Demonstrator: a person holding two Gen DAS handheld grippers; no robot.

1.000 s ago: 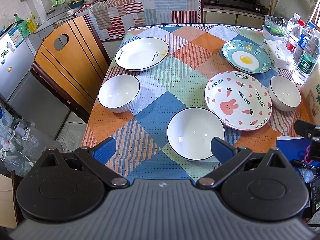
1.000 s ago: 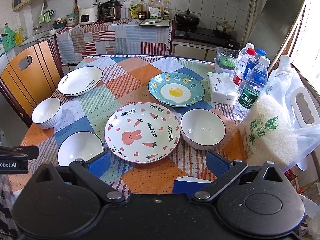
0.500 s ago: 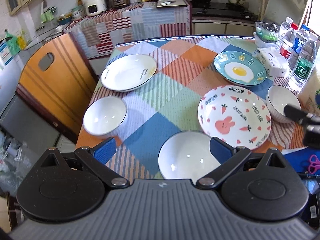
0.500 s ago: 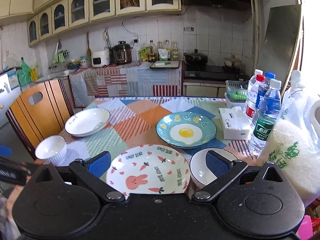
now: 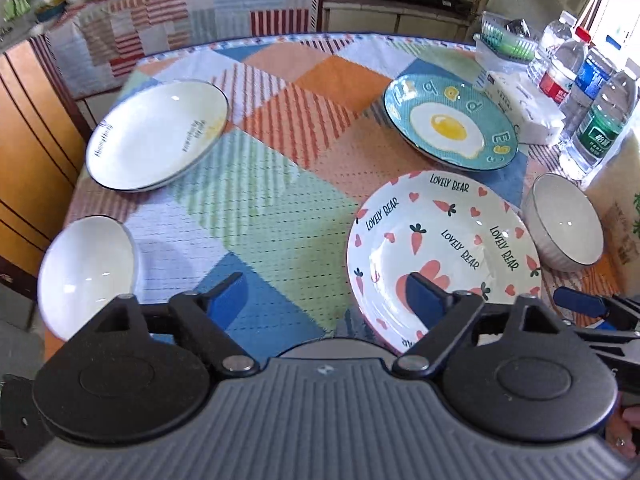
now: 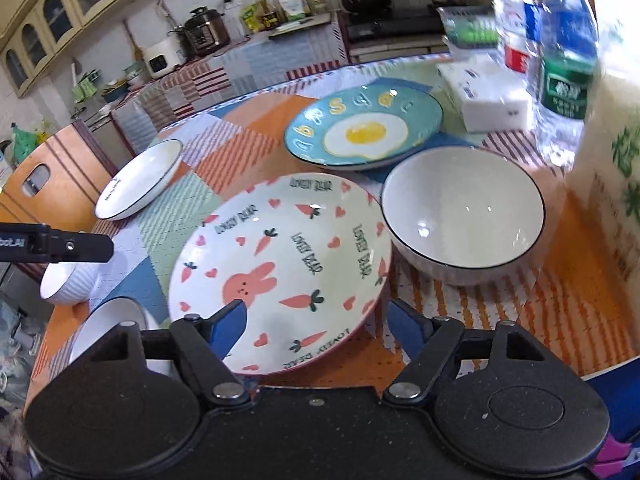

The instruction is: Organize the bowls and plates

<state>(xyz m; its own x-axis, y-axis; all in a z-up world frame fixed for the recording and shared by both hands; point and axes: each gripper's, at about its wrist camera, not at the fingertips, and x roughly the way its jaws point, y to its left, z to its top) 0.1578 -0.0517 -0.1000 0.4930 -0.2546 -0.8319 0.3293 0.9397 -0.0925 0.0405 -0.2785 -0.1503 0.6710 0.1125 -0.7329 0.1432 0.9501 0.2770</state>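
In the right wrist view, a small white bowl (image 6: pixel 66 286) sits at the left edge, the rabbit plate (image 6: pixel 280 268) lies centre frame between the spread, empty jaws of the right gripper (image 6: pixel 318 330), a larger bowl (image 6: pixel 462 216) sits at right, and the left gripper (image 5: pixel 326 300) likewise gapes, holding nothing.

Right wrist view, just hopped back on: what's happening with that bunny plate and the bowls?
Both grippers are open and holding nothing. The right gripper sits low at the near rim of the bunny plate, its fingers either side of that edge, as if about to grab it. The left gripper hangs over the checked tablecloth beside the same plate. The egg plate, the white plate and three white bowls all sit apart, nothing stacked yet.
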